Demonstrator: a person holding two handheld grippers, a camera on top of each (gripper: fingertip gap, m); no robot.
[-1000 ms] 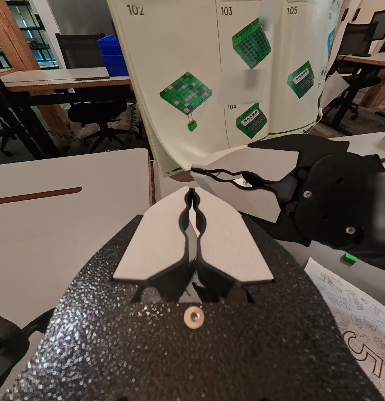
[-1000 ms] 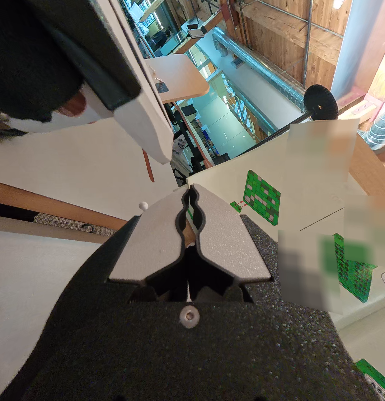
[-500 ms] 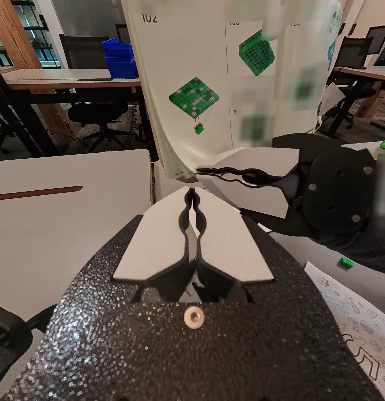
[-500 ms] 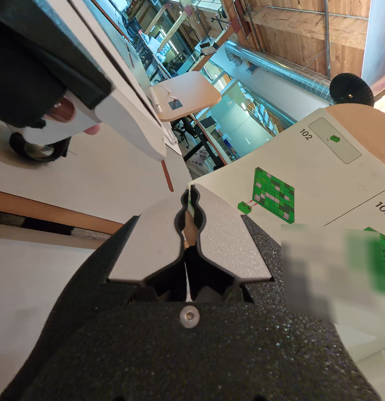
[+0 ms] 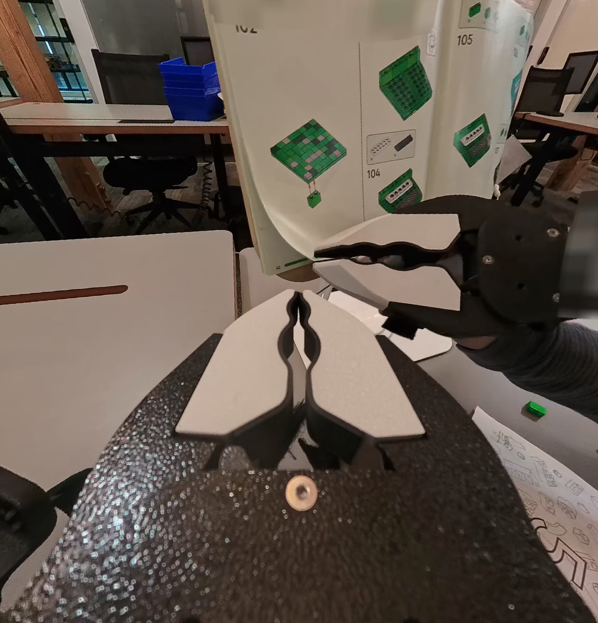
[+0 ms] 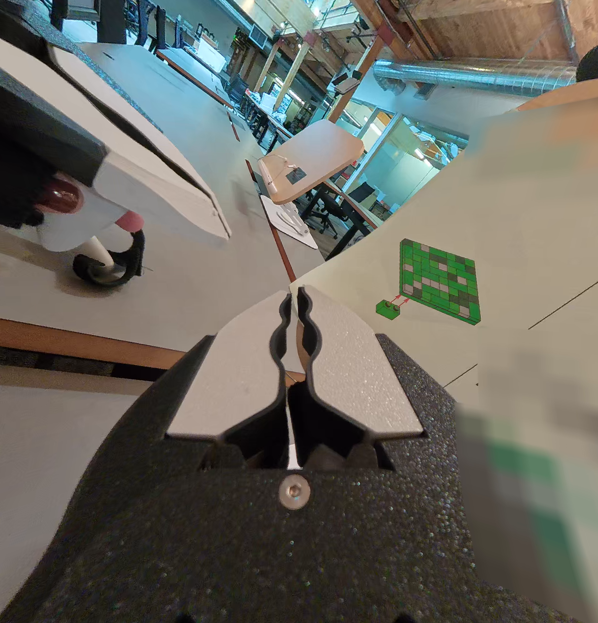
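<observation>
Instruction booklet (image 5: 311, 101), printed with pictures of green brick builds, stood upright at the far side of the white worktop (image 5: 88, 337), its pages facing the left wrist view. Far to the left behind it, a stack of blue bins (image 5: 189, 89) sat on another desk, with a black office chair (image 5: 149, 175) under that desk. Nearer, the left claw (image 5: 299, 296) hovered over the worktop with its pale fingers pressed together at the tips and nothing between them; it sat just below the booklet's lower edge without touching it. To its right, the right claw (image 5: 316, 254) reached in sideways from the right, closed on the lower corner of one page, which curled away from the rest of the booklet. A dark ribbed sleeve (image 5: 543, 367) led back from that claw. Further right on the worktop lay a small green brick (image 5: 535, 408), and beside it a white sheet (image 5: 567, 505) covered in line drawings of bricks.

In the right wrist view, the left claw (image 6: 223, 229) showed at the upper left, shut, while the right claw (image 6: 294, 292) pinched the thin page edge between its tips, the booklet (image 6: 493, 236) spreading off to the right.
</observation>
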